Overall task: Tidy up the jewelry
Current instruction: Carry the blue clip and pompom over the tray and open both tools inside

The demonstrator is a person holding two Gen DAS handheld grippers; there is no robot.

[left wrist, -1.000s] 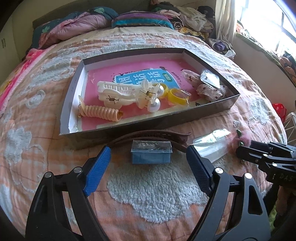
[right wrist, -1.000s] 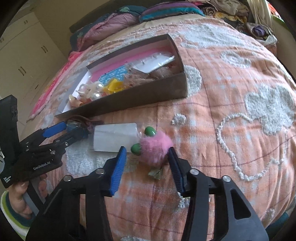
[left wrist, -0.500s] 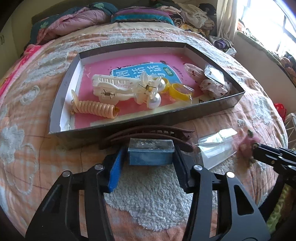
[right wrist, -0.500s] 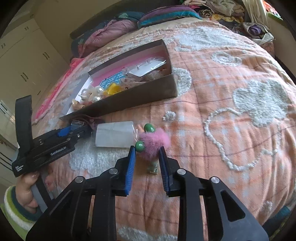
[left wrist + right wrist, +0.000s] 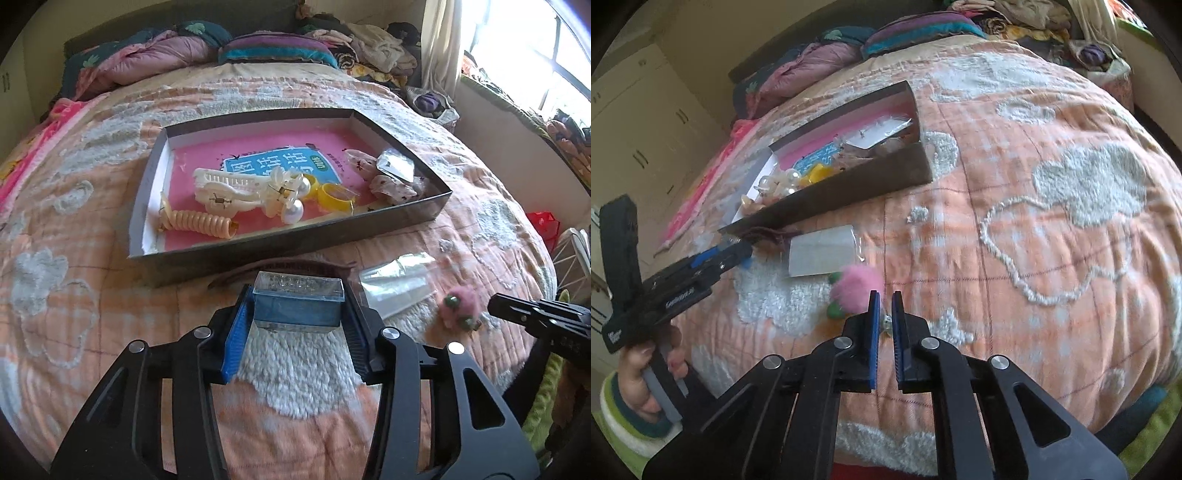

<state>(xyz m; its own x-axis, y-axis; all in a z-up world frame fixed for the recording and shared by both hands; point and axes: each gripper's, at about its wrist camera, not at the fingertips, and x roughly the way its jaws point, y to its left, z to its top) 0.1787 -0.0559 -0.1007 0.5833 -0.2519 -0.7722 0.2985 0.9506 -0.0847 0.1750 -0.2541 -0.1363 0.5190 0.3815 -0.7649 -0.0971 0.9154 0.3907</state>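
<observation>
My left gripper (image 5: 297, 306) is shut on a small clear-lidded blue box (image 5: 298, 303), held just in front of the dark tray (image 5: 258, 251). The tray holds a white hair claw (image 5: 229, 190), a beige coil tie (image 5: 201, 221), pearls, a yellow ring (image 5: 334, 195) and floral scrunchies. A brown hair clip (image 5: 288, 266) lies behind the box. My right gripper (image 5: 884, 299) is nearly closed on a small metal part at the base of the pink pom-pom with green beads (image 5: 855, 286). The pom-pom also shows in the left wrist view (image 5: 461, 308).
A clear plastic packet (image 5: 397, 280) lies between box and pom-pom, also in the right wrist view (image 5: 822, 254). The peach bedspread (image 5: 1052, 221) carries everything. Piled bedding and clothes (image 5: 258, 51) sit at the bed's head. A window is at right.
My left gripper closed on the blue box and lifted it slightly. My right gripper narrowed from wide open around the pom-pom to nearly shut at its base.
</observation>
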